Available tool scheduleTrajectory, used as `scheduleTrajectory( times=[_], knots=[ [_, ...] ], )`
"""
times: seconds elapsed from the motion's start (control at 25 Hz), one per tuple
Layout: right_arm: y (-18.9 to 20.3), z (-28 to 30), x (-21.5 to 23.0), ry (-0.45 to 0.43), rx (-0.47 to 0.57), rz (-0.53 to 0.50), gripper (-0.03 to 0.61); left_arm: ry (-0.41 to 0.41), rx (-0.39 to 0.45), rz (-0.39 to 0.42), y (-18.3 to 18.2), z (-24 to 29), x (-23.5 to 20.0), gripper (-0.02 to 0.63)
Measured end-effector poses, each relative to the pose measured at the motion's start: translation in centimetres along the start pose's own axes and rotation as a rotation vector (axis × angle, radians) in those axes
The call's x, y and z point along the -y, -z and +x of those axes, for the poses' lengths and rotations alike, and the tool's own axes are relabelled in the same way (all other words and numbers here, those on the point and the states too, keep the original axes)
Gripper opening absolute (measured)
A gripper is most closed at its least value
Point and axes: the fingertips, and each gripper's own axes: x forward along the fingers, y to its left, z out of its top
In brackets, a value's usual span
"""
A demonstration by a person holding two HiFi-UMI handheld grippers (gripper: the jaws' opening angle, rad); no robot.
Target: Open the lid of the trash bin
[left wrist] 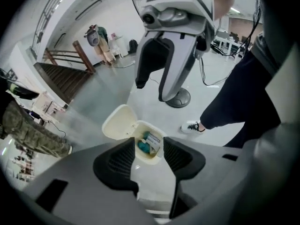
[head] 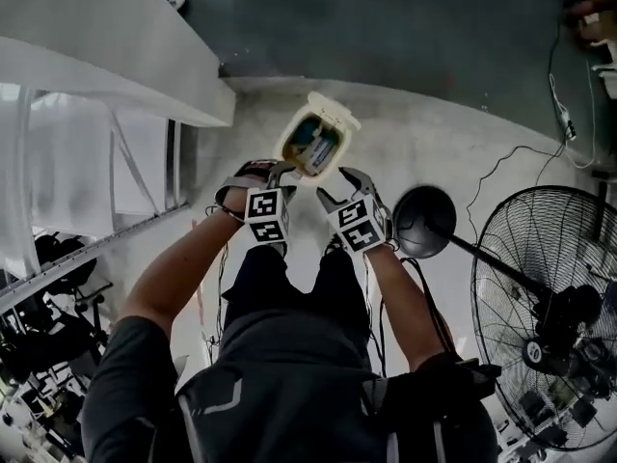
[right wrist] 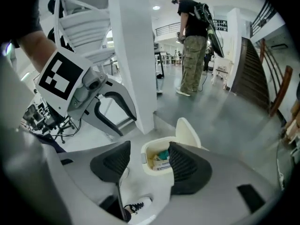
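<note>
The small cream plastic trash bin (head: 310, 146) stands on the pale concrete floor (head: 424, 133), just beyond the person's feet, and its hinged cream lid (head: 335, 111) is already flipped up and back, tilted away from the person. Inside the bin lie teal and white packets. The left gripper (head: 281, 173) and the right gripper (head: 338, 187), both grey with black ribbed pads and a marker cube, hang side by side in the air above the bin, pointing steeply down and well clear of it. In the left gripper view, the jaws of the left gripper (left wrist: 149, 156) stand apart with nothing held; the open bin (left wrist: 154, 154) only shows far below in the gap. In the right gripper view, the right gripper (right wrist: 150, 165) is likewise parted and empty, with the bin (right wrist: 149, 162) and raised lid (right wrist: 187, 132) seen past its pads. A black pedestal fan (head: 549, 316) stands to the right, its round base (head: 424, 220) near the bin.
</note>
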Motion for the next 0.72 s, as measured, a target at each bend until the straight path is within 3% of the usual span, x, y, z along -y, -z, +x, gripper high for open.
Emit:
scheduleTrajectory(
  times=[0.2, 0.36, 0.44, 0.72],
  knots=[
    [-3.1, -7.5, 1.1, 0.018, 0.108, 0.049, 0.276, -0.056, 0.061, -0.098, -4.1, -6.3, -1.4, 0.193],
    [-6.2, -12.4, 1.7, 0.020, 0.193, 0.074, 0.276, -0.071, 0.144, -0.309, -7.2, -10.5, -2.4, 0.193],
    [-8.0, -14.6, 2.2, 0.030, 0.241, 0.069, 0.276, -0.104, 0.197, -0.373, -8.6, -12.3, -3.6, 0.193],
    [-13.9, -23.3, 2.3, 0.074, 0.435, 0.027, 0.234, -0.277, 0.315, -0.415, -11.3, -21.0, -8.0, 0.128]
  ],
)
